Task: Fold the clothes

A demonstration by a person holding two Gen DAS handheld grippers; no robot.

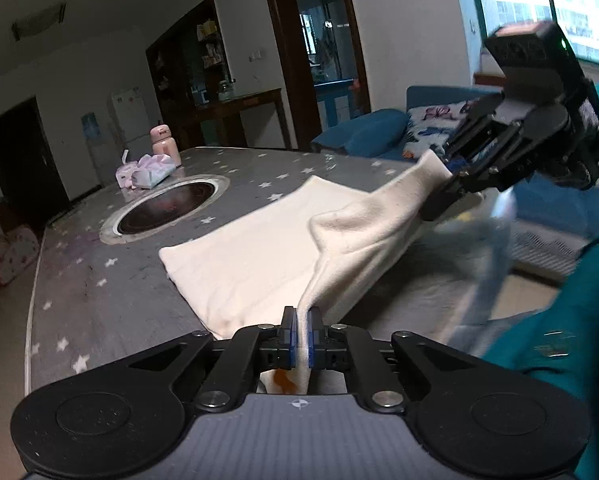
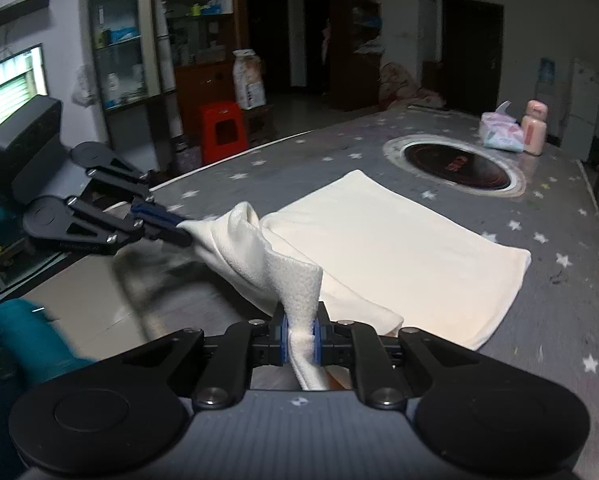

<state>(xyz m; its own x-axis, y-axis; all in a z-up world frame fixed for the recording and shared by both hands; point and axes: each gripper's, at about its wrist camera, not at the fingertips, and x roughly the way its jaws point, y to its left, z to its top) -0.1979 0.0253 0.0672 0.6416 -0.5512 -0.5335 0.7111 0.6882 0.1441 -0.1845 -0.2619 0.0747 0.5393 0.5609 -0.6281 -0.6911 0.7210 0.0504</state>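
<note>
Cream cloth garment [image 1: 259,252]: one, pinched between both pairs of fingers
Black two-finger grippers: two, left gripper [image 1: 302,330], right gripper [image 2: 301,338]
Pink bottle [image 2: 534,127]: one
Pink tissue pack [image 1: 145,172]: one
Round black inset hob [image 2: 457,166]: one
Red plastic stool [image 2: 222,130]: one

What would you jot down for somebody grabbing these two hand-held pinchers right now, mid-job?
Left gripper: shut on one near corner of the cream fleece cloth.
Right gripper: shut on the other near corner, cloth bunched between its pads.
Cloth: far part flat on the grey star-patterned table, near edge lifted off it.
Done: both corners gripped and raised.
Left: probably carry the near edge over to the far edge, lay it down, release, smooth.
</note>
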